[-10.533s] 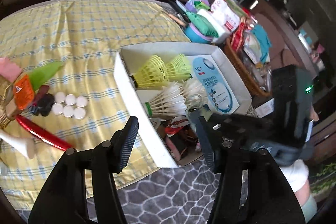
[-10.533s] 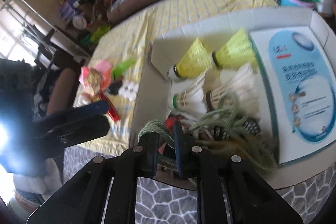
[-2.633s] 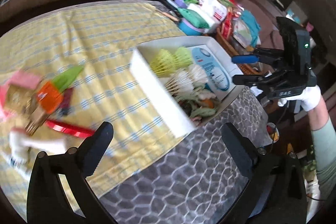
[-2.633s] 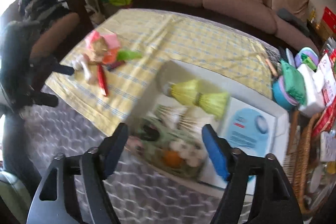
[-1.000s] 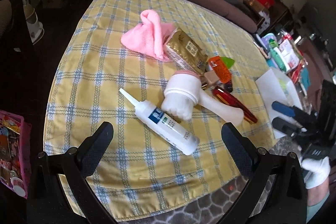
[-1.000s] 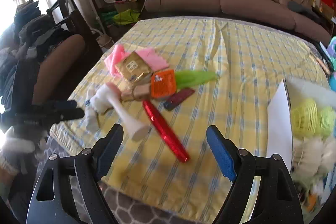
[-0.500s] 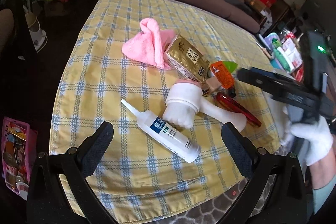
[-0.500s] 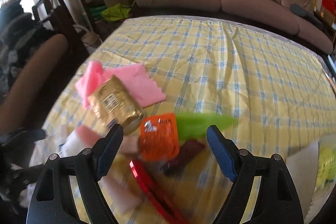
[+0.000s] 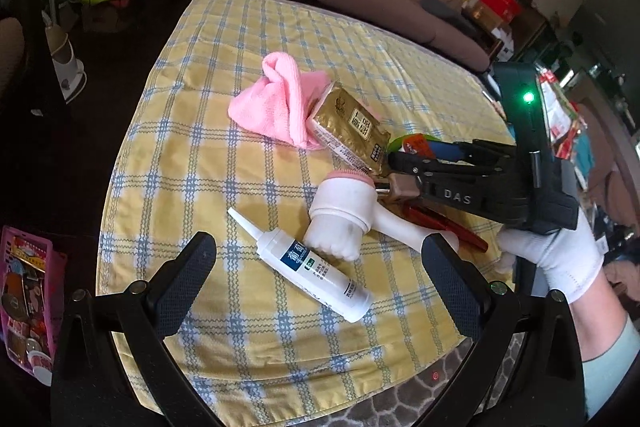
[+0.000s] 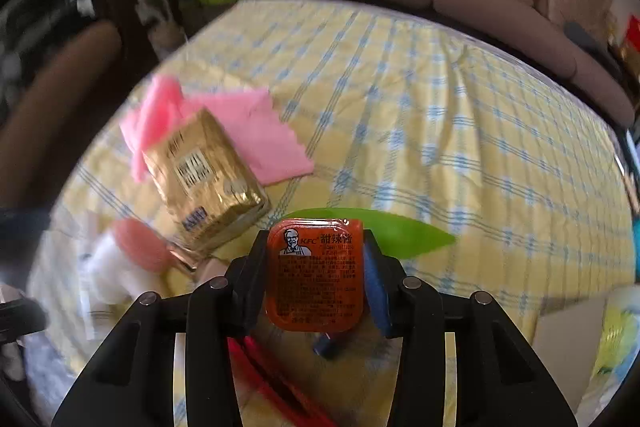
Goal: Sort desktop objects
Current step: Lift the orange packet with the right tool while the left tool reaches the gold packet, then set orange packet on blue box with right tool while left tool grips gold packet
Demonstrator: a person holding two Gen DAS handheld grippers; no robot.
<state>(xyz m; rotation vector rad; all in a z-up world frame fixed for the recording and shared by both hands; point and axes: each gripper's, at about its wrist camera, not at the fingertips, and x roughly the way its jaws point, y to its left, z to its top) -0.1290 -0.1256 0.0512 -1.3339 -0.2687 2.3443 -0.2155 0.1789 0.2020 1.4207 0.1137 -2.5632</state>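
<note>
The surface, draped in a yellow cloth with blue checks, carries a loose cluster of small things near its front edge. The left claw hangs over that edge with its jaws spread wide and nothing between them; the white tube with a blue label lies just beyond its tips, untouched. The right claw, carried by a white-gloved hand, reaches into the cluster, and its jaws are closing with the orange sauce packet between them, the pads set against the packet's two sides. In the right wrist view the packet is a flat square tub with rounded corners and a printed foil lid facing the camera. It sits over a green leaf-shaped piece, just beside the gold foil pack that leans on the pink cloth. A white brush with a pink head lies next to the tube, and a red pen lies under the right claw.
</note>
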